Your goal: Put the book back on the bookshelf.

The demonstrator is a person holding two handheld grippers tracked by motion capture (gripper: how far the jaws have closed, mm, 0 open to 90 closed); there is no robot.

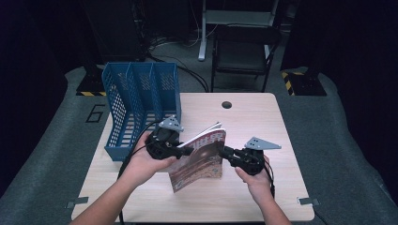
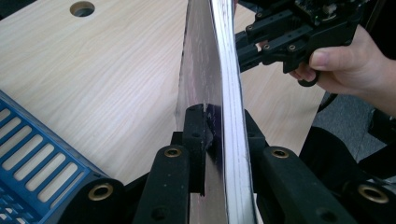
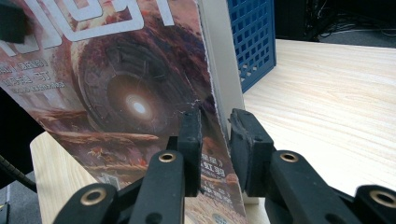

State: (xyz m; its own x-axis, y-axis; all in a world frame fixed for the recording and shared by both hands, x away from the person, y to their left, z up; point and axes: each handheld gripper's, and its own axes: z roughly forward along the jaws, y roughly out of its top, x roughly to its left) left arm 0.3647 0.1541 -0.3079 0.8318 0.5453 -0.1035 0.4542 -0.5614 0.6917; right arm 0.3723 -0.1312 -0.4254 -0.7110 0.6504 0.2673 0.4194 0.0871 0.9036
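Note:
A magazine [image 1: 202,159] with a reddish-brown cover stands on edge on the wooden table [image 1: 253,122], leaning slightly. My left gripper [image 1: 187,151] holds its left edge; in the left gripper view both jaws press on the magazine [image 2: 205,70] from either side, the gripper [image 2: 224,126] shut on it. From the right, my right gripper [image 1: 224,152] clamps the opposite edge. The right gripper view has one jaw on the cover [image 3: 130,93] and the other behind the pages, that gripper [image 3: 215,126] shut on it. A hand holds the right gripper [image 2: 243,46] beyond the magazine.
A blue mesh file rack [image 1: 136,103] with three slots stands at the table's back left, close behind the left gripper; its wall [image 3: 252,37] rises behind the magazine. A cable hole [image 1: 226,104] sits near the far edge. A black chair [image 1: 244,51] stands beyond the table.

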